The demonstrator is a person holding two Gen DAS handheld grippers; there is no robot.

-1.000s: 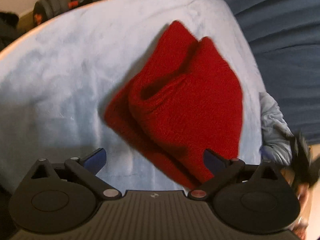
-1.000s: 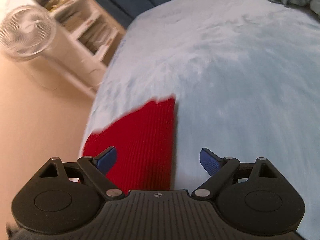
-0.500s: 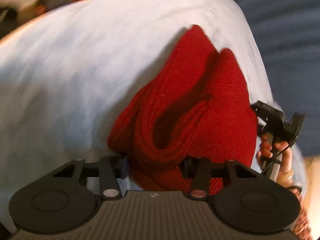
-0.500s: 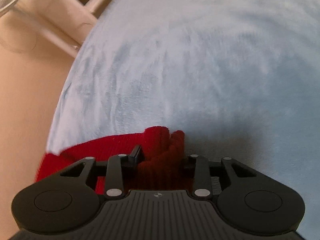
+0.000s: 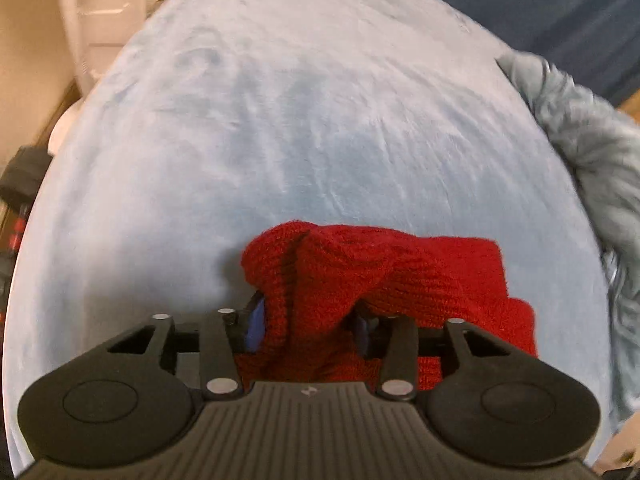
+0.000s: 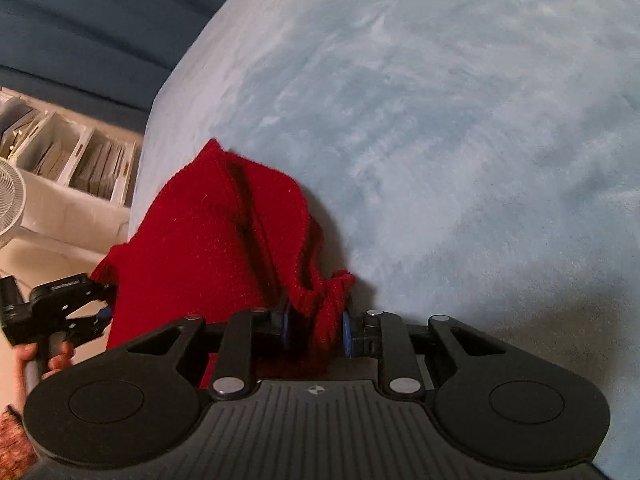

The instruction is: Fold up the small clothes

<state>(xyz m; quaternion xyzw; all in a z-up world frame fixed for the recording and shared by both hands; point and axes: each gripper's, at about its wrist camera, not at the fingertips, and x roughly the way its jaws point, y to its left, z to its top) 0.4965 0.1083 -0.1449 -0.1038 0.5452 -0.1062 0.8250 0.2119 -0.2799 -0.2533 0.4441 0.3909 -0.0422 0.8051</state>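
Observation:
A red knitted garment is held up over the light blue blanket. My left gripper is shut on one bunched edge of it. My right gripper is shut on another edge of the red garment, which hangs to the left of the fingers. The left gripper also shows at the left of the right wrist view, pinching the cloth's far corner. The blanket lies below.
A crumpled grey-blue cloth lies at the blanket's right edge. A white shelf with papers and a white fan stand beyond the bed. Dark blue fabric lies behind.
Both grippers closed on the red garment, which lay flat a second ago, and lifted it off the blanket. Both views have swung round.

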